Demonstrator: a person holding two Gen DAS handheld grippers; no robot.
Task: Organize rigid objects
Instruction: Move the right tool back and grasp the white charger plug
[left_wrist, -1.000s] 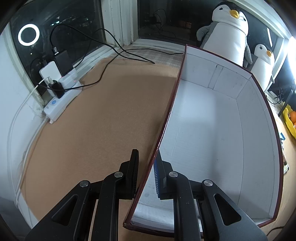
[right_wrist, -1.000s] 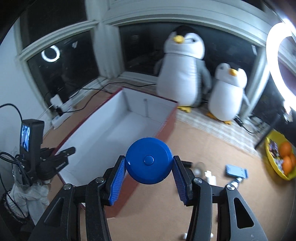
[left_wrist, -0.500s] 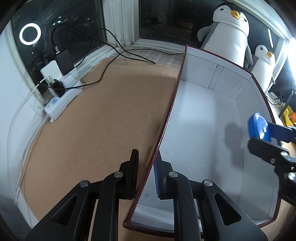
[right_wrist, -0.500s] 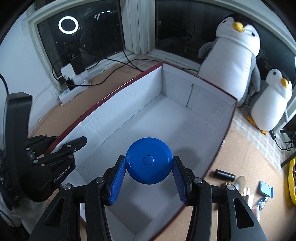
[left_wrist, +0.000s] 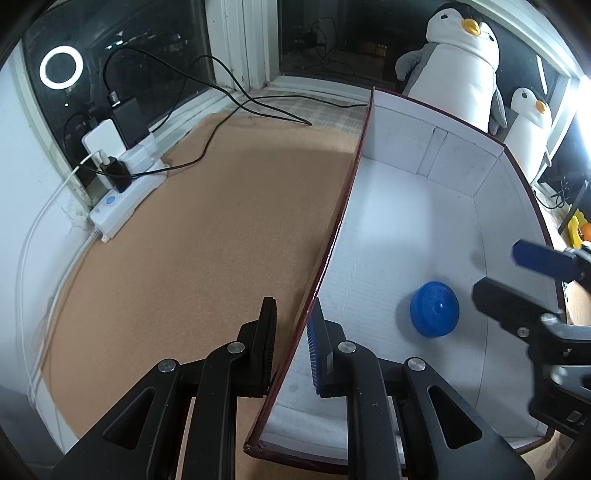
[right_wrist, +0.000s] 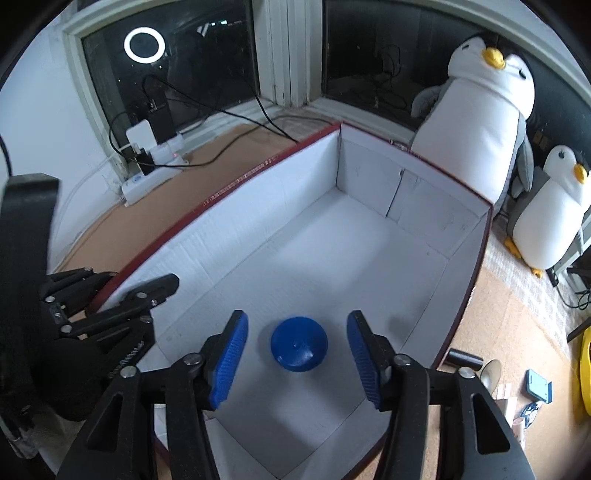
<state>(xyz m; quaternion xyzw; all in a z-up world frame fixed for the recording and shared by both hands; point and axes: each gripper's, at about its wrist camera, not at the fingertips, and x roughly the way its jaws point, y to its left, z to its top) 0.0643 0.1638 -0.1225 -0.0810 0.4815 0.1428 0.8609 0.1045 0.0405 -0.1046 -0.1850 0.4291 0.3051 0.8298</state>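
Note:
A round blue disc-shaped case (right_wrist: 299, 343) lies on the white floor of the open cardboard box (right_wrist: 369, 236), near its front end; it also shows in the left wrist view (left_wrist: 434, 308). My right gripper (right_wrist: 297, 356) is open and empty, hovering above the case with a finger on each side. It enters the left wrist view from the right (left_wrist: 517, 280). My left gripper (left_wrist: 291, 347) is shut on the box's left wall (left_wrist: 343, 206), one finger outside and one inside.
Two plush penguins (right_wrist: 480, 122) stand behind the box. A power strip with chargers and cables (left_wrist: 125, 184) lies by the window at the left. Small items, a dark cylinder (right_wrist: 463, 357) and a blue case (right_wrist: 539, 384), lie on the cork surface right of the box.
My right gripper has opened and let go of the blue case, which now lies on the box floor. The left gripper has stayed on the box wall.

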